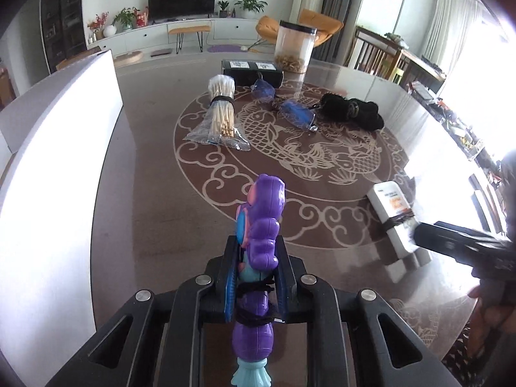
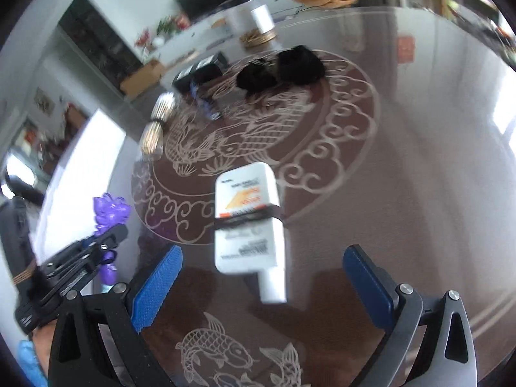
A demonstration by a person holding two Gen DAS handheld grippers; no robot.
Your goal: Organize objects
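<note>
Right gripper [image 2: 262, 293] wide open, blue pads either side of the white tube [image 2: 248, 222] but clear of it — nothing held. Tube lies flat on the glass table [image 2: 419, 177], cap end nearest the gripper, long axis running straight away from it, a black band round its middle; the right hand is plainly the nearer one for it, and closing calls for a short reach forward and down. Left gripper [image 1: 254, 277] clamped on the purple toy [image 1: 262, 225], toy's length in line with the fingers, lifted off the table beside the white box wall [image 1: 48, 193]. Farther out, well apart: cotton swab bundle [image 1: 221, 109], blue packets [image 1: 290, 109], black cloth bundle [image 1: 351, 109], black box [image 1: 251, 71], clear jar [image 1: 295, 46].
</note>
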